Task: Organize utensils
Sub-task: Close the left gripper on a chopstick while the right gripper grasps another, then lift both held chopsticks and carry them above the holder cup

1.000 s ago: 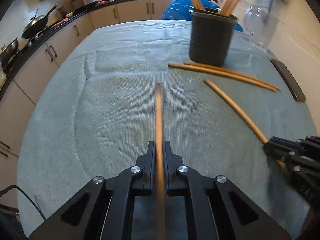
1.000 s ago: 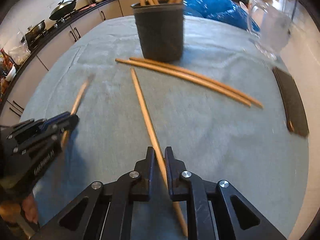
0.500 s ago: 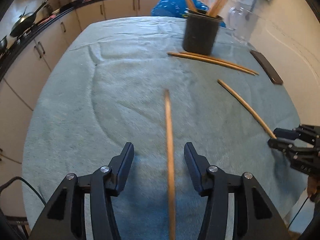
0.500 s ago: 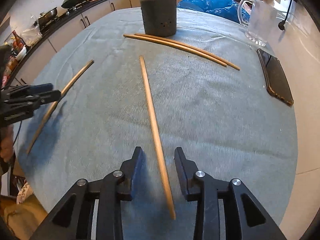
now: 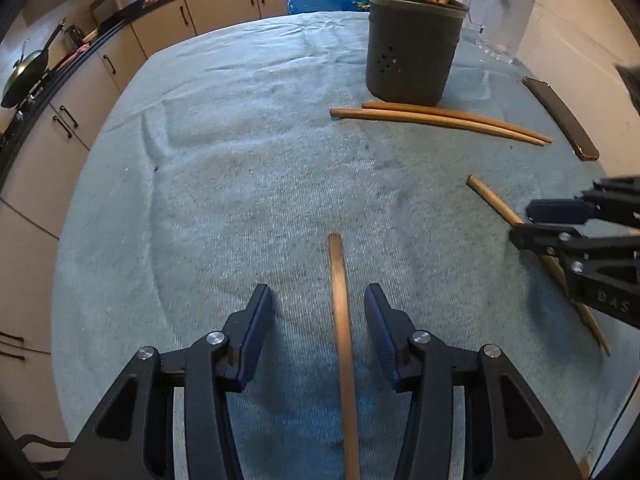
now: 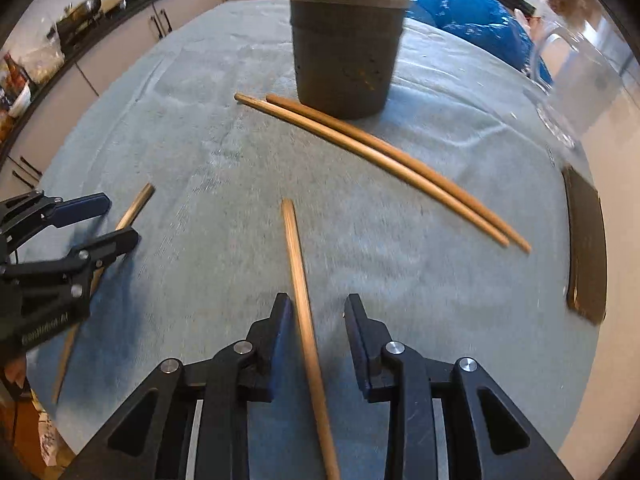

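Four loose wooden chopsticks lie on a pale blue-green cloth (image 5: 240,168) — long, thin, round sticks of light brown wood. One chopstick (image 5: 342,340) lies between the fingers of the left gripper (image 5: 319,312), its long axis running straight away from the camera toward the dark holder (image 5: 412,56). The jaws are spread and have just been closing slightly; neither pad touches the stick. Another chopstick (image 6: 306,328) lies between the fingers of the right gripper (image 6: 318,320), leaning a little left at its far end, close beside the left finger. Those jaws are also apart, having just narrowed a little, with no grip on the wood.

A pair of chopsticks (image 6: 380,160) lies side by side just in front of the holder, running diagonally from its base toward a dark phone (image 6: 586,240) at the table's right edge. More sticks stand upright in the holder.

Both grippers point steeply down at the cloth — side by side, near each other.
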`<state>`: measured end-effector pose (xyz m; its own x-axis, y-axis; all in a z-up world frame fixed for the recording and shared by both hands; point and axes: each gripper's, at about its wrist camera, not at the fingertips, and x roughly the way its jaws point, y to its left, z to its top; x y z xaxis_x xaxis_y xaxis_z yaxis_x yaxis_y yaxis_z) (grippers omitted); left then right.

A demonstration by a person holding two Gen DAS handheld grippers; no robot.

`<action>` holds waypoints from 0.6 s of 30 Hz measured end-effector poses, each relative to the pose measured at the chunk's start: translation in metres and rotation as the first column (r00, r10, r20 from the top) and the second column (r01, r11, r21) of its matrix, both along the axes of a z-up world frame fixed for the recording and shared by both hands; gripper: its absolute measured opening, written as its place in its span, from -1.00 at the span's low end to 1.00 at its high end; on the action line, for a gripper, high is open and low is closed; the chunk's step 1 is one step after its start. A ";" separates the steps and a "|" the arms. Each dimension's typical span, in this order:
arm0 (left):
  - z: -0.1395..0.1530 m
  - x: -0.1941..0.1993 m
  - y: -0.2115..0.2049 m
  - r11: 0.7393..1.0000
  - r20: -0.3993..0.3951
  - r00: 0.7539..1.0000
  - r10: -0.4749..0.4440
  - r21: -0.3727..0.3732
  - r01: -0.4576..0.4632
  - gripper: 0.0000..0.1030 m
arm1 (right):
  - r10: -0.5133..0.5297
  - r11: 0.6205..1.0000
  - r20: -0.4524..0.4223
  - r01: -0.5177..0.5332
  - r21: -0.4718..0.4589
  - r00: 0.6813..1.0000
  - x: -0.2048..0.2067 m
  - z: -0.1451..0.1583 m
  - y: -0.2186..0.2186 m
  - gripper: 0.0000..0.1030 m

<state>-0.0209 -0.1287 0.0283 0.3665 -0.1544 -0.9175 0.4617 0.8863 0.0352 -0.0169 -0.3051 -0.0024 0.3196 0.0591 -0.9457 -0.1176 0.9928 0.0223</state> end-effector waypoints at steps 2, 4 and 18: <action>0.000 0.003 -0.001 1.000 -0.010 1.000 -0.009 0.002 0.009 -0.08 | 0.013 1.000 -0.027 -0.013 -0.009 1.000 0.009 0.000 0.003 -0.42; -0.001 0.007 -0.007 1.000 -0.013 1.000 -0.019 0.009 0.020 -0.07 | 0.024 1.000 -0.057 -0.025 -0.014 0.998 0.019 0.000 0.007 -0.52; 0.028 -0.018 0.012 0.991 0.076 0.996 0.034 -0.132 -0.024 -0.87 | -0.085 0.983 0.111 0.065 0.174 0.990 -0.016 0.009 -0.002 -0.86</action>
<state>-0.0390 -0.1167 0.0565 0.4424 -0.2591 -0.8586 0.4359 0.8988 -0.0467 -0.0327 -0.3069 0.0065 0.4374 0.1873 -0.8796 -0.0547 0.9818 0.1819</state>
